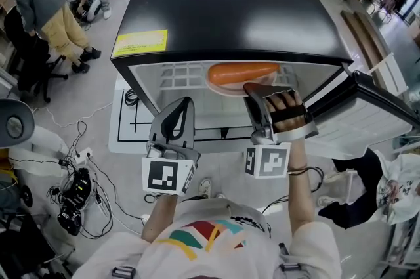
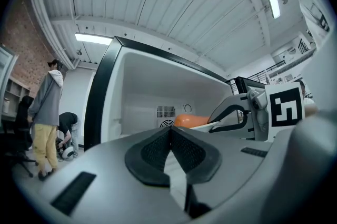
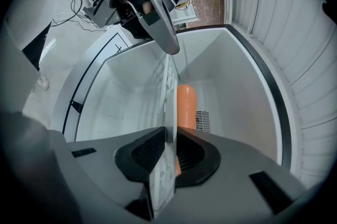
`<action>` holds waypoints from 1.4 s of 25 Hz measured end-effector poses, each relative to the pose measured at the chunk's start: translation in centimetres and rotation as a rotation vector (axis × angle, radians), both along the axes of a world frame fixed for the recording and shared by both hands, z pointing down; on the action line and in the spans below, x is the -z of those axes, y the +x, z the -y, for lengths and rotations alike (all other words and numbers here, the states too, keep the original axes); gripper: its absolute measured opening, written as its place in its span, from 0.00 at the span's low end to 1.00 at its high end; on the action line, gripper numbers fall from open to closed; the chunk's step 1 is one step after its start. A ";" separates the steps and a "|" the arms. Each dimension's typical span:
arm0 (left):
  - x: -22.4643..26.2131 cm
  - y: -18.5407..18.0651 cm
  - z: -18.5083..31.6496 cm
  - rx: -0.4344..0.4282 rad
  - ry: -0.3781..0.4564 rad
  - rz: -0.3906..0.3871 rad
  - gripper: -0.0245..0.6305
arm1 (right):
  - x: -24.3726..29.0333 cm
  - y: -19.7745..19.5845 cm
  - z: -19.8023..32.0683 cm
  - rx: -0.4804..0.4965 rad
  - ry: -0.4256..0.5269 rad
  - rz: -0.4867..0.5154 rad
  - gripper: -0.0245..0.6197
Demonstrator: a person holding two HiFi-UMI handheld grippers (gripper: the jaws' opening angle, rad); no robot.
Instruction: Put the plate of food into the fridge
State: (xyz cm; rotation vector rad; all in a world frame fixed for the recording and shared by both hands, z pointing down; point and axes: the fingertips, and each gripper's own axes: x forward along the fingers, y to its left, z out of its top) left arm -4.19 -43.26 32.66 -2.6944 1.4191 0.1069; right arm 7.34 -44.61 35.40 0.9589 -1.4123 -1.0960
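A white plate [image 1: 226, 88] carrying an orange sausage [image 1: 241, 73] is just inside the mouth of the small black fridge [image 1: 230, 8], above its wire shelf. My right gripper [image 1: 254, 90] is shut on the plate's near rim. In the right gripper view the plate [image 3: 169, 96] runs edge-on between the pads of the right gripper [image 3: 169, 139], with the sausage [image 3: 186, 107] beyond them. My left gripper [image 1: 186, 104] hangs in front of the fridge opening, left of the plate, shut and holding nothing. In its own view the left gripper [image 2: 169, 131] points into the white interior.
The fridge door [image 1: 374, 110] stands open at the right. A wire shelf [image 1: 177, 77] lies inside the fridge. Two people [image 1: 39, 2] bend over at the back left. Cables and gear [image 1: 75, 189] lie on the floor at the left.
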 end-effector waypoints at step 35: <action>0.2 -0.1 1.1 -0.013 -0.007 -0.009 0.04 | 1.9 -2.2 0.1 0.146 -0.157 0.284 0.42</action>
